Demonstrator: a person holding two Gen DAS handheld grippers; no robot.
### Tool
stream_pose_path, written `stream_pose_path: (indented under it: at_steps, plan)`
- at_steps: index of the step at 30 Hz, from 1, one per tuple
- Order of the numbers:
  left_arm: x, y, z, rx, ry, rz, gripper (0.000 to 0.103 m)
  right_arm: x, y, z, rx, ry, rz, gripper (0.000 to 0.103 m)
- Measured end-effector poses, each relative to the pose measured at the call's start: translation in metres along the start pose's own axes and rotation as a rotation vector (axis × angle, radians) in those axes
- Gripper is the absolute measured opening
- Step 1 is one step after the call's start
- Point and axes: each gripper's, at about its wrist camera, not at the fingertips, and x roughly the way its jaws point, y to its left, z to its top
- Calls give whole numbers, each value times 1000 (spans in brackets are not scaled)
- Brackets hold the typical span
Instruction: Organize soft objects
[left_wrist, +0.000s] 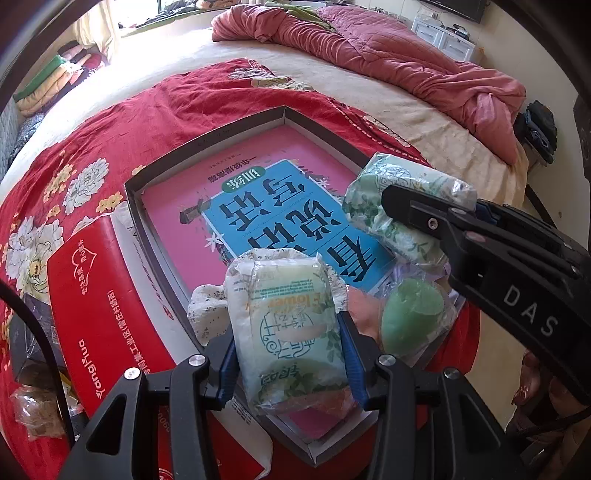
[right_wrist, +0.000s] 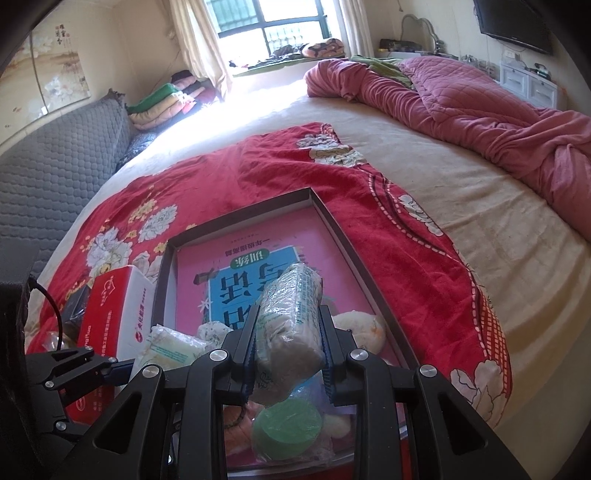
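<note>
Bedroom, daylight from the window; a bed (right_wrist: 424, 177) under a red floral blanket (right_wrist: 229, 173) carries a shallow open box (left_wrist: 207, 136) with a pink-and-blue book (left_wrist: 280, 206) lying flat inside.

Left gripper (left_wrist: 291, 354): you hold a pale green wrapped packet (left_wrist: 284, 325), jaws partly closed with the blue pads pressed on its two long sides. Its long axis runs forward along the fingers, the far end sticking out past the tips. Wrapper is crinkly, printed with leaves and lettering; the pads dent it slightly, so it looks soft.

Right gripper (right_wrist: 288, 347): narrower opening, clamped on a second packet (right_wrist: 291, 314) of the same kind, held edge-on, long axis also forward and tilted up. In the left wrist view it hangs ahead and to the right of the left gripper.

Both packets hover over the near end of the box. Directly below and just ahead of the right gripper lies a bagged green round cake (right_wrist: 286, 428); pale and orange soft pieces sit beside it, their number unclear. A white speckled lump (left_wrist: 207, 314) lies just left of the left packet. Further left, outside the box, stands a red carton (left_wrist: 107, 306).

Key relation: open book surface lies ahead of both grippers, beyond the crowded near end. The right packet is already further in; the left is nearer the box's near left wall. Set-down likely needs a forward reach to clear the green cake.
</note>
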Motion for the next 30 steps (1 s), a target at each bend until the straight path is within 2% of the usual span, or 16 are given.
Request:
stream_pose_path:
  at_steps: [4, 12, 30]
  plan:
    - [0, -1, 0, 7, -3, 1, 48, 8, 9, -2, -39, 26, 5, 29]
    - [1, -2, 1, 17, -8, 9, 48, 23, 5, -8, -32, 77, -10, 29]
    - [2, -2, 1, 19, -19, 1, 48, 26, 4, -9, -45, 67, -21, 38]
